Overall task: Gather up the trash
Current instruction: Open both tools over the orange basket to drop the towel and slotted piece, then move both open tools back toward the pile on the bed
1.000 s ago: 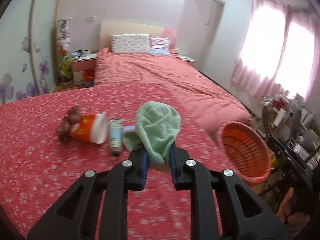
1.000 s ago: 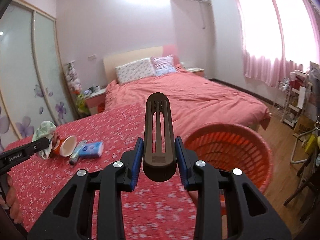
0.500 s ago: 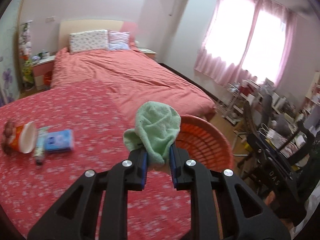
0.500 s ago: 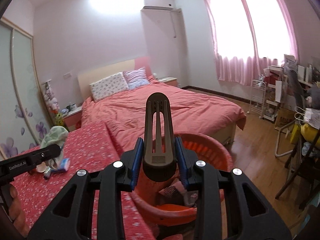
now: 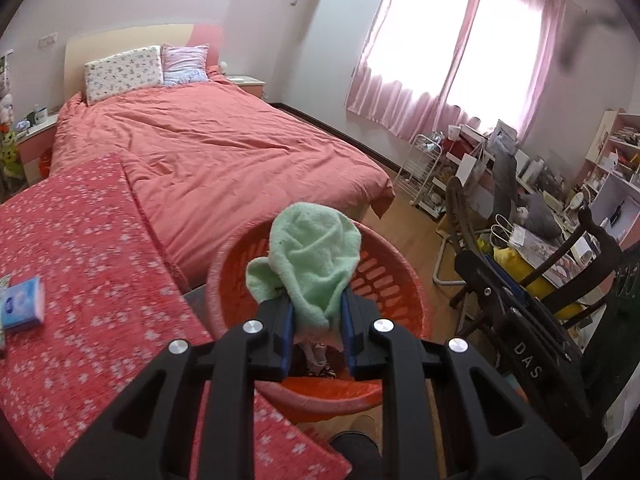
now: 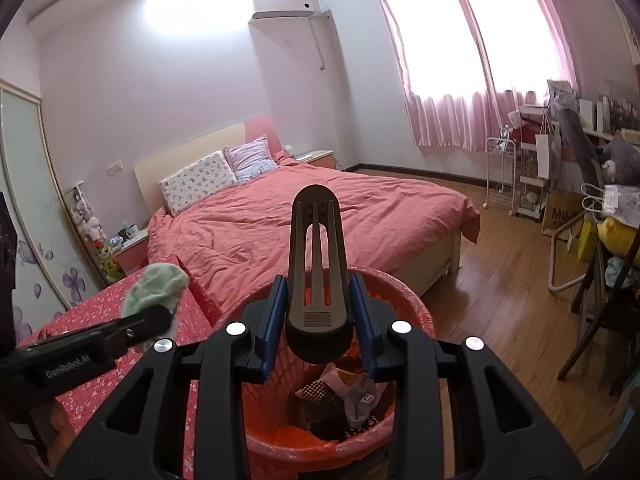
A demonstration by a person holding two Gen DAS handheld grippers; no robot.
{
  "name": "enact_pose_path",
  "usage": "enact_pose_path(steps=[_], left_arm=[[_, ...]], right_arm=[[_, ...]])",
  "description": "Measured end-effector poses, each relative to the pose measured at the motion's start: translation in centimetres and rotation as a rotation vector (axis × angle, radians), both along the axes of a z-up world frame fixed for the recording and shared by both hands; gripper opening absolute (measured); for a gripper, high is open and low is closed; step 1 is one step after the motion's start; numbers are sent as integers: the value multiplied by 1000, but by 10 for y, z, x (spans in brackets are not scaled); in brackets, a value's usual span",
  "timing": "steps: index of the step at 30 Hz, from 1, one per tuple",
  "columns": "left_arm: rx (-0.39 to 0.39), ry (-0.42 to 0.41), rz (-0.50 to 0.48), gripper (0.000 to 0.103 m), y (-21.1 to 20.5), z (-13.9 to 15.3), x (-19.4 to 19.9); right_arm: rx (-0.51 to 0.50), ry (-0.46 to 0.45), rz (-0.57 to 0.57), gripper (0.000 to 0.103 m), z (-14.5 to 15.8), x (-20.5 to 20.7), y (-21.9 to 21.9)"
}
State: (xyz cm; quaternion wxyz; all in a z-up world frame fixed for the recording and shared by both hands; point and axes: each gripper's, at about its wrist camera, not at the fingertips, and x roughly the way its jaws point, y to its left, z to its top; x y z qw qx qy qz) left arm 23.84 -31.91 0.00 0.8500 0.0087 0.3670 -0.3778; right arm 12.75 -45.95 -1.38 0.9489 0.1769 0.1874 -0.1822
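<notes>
left gripper (image 5: 316,316) is clamped on a crumpled green cloth (image 5: 314,258), hanging right over the orange basket (image 5: 400,268); right gripper (image 6: 318,320) is pinching a dark slotted plastic piece (image 6: 316,264) upright above that same basket, which already has some scraps (image 6: 348,396) inside; a blue tissue pack (image 5: 24,304) sits on the flowery red cover (image 5: 100,300) off to the left
</notes>
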Motion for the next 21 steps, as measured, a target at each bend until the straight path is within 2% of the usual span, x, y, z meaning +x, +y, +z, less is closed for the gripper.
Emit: enact_pose_path(steps=[7,9,11,13,15,16,21], left_arm=[[43,33,-8,22,-29,-24,13],[57,42,1,28,-33,-31,16],[68,52,15,44,-30,-36,20],[80,61,40,48,-25,-41,25],[87,66,54,50,-17,-43,28],[87,67,64,53,-13,-44,29],[90,84,100,55,4,-45,38]], right_arm=[[58,-1,14,33,-8,5,-13],[85,3,21,33,-10,8,-18],[113,12,34,34,-14,14,-22],[126,24,44,34,-17,17,-23],[129,39,47,47,-20,18,-22],[127,43,46,49,-20,18,-21],[115,60,38,51,-18,15,-13]])
